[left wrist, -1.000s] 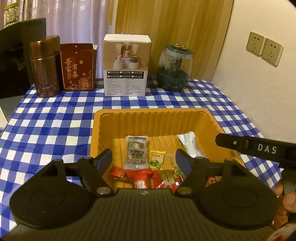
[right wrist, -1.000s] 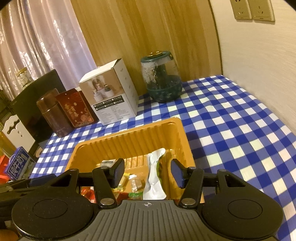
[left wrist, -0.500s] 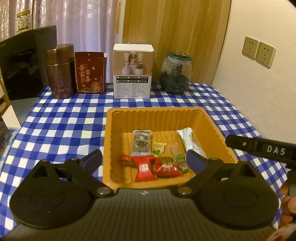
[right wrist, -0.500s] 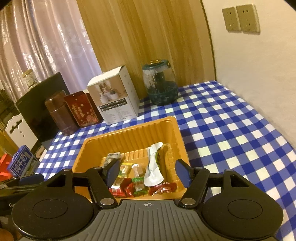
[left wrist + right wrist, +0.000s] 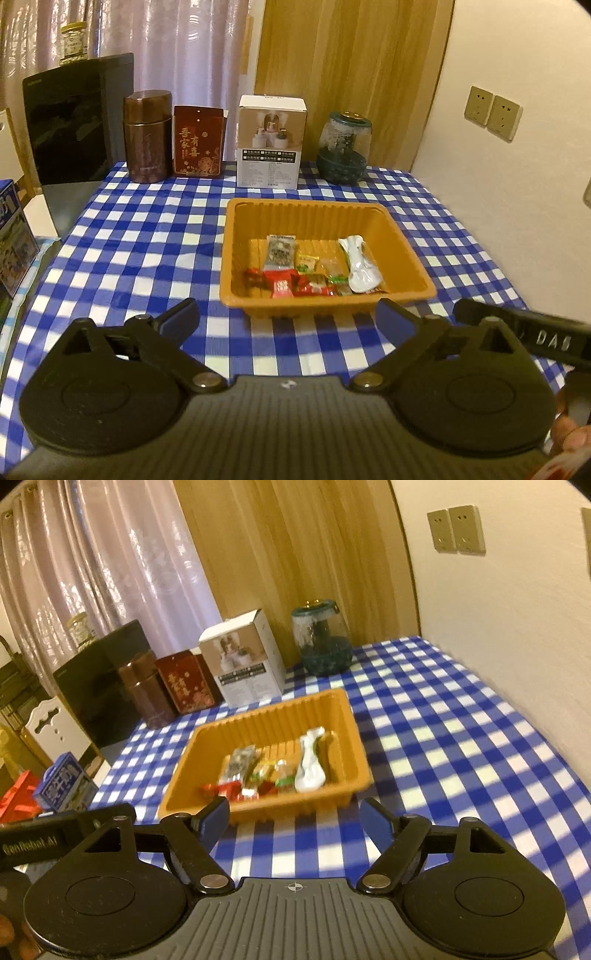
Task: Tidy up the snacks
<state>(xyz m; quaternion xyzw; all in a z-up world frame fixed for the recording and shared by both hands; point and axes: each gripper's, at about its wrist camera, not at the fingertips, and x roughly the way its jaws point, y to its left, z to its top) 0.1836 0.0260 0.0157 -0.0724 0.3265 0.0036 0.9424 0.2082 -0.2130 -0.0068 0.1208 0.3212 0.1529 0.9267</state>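
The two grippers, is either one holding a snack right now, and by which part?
Nothing is held. The left gripper and right gripper are both open and empty, short of the tray; the snacks lie inside it.

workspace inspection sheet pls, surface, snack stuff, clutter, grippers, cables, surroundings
surface: table under a blue and white checked cloth.
job's things: orange tray holds a grey packet, a white packet and small red, green and yellow snacks.
clutter: brown canister, red box, white carton and glass jar stand along the table's far edge.
grippers: left gripper and right gripper open, empty, short of the tray.
cables: nothing seen.
surroundings: curtain, wood panel, wall sockets.
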